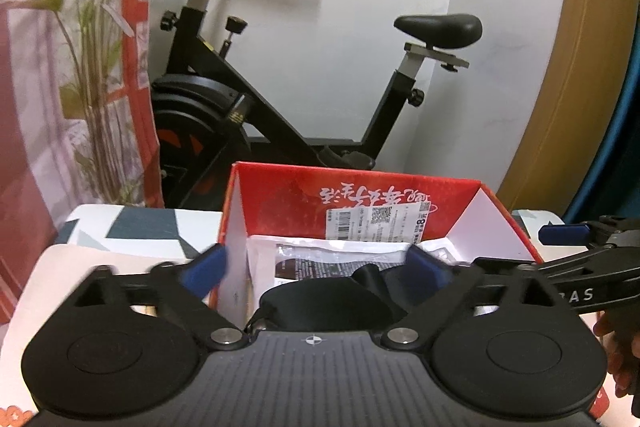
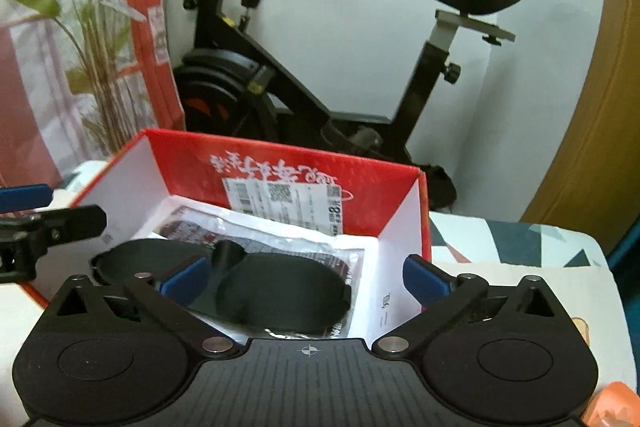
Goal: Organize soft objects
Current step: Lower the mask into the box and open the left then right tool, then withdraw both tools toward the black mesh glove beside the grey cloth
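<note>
Black tongs [image 1: 316, 265] w/ blue pads [image 1: 206, 267], silver pivot screws, ribbed grey base, crosshair mark, partly blurred lettering "AS"

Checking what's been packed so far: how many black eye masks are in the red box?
1. The black eye mask lies in the red box, on top of a clear plastic packet. The box floor nearest the cameras is hidden behind the grippers, so more could be there.

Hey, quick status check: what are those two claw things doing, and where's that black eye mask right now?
Left gripper open, empty. Right gripper open, empty. Black eye mask lying in the red box on a plastic packet. Nothing blocking.
</note>
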Action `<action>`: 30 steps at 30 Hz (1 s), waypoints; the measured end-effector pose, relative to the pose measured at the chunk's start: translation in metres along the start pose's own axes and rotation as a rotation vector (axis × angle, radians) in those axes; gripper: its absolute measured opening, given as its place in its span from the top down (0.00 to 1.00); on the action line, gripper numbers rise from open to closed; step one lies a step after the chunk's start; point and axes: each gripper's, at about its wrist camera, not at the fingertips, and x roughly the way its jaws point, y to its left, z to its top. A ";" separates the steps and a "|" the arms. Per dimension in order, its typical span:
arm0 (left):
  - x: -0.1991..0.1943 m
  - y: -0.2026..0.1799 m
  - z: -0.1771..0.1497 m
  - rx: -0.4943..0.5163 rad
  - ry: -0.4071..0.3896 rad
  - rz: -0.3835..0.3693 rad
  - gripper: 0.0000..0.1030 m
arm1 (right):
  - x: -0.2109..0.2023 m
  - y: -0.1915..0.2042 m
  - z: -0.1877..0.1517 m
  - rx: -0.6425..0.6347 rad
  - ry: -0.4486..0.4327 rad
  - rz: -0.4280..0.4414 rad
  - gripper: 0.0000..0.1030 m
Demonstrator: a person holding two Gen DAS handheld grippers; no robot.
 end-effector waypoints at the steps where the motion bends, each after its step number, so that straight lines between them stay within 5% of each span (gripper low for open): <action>1: -0.005 0.000 -0.001 0.001 -0.005 0.006 0.00 | -0.004 0.000 -0.001 0.006 -0.008 0.006 0.00; 19: -0.087 -0.010 -0.070 0.117 0.085 0.133 0.00 | -0.091 0.001 -0.064 0.052 -0.118 0.056 0.00; 24: -0.099 0.001 -0.096 0.010 0.125 0.063 0.00 | -0.111 0.012 -0.090 -0.012 -0.156 0.081 0.00; 30: -0.100 0.018 -0.122 -0.108 0.150 0.052 0.00 | -0.111 0.015 -0.115 -0.006 -0.103 0.259 0.00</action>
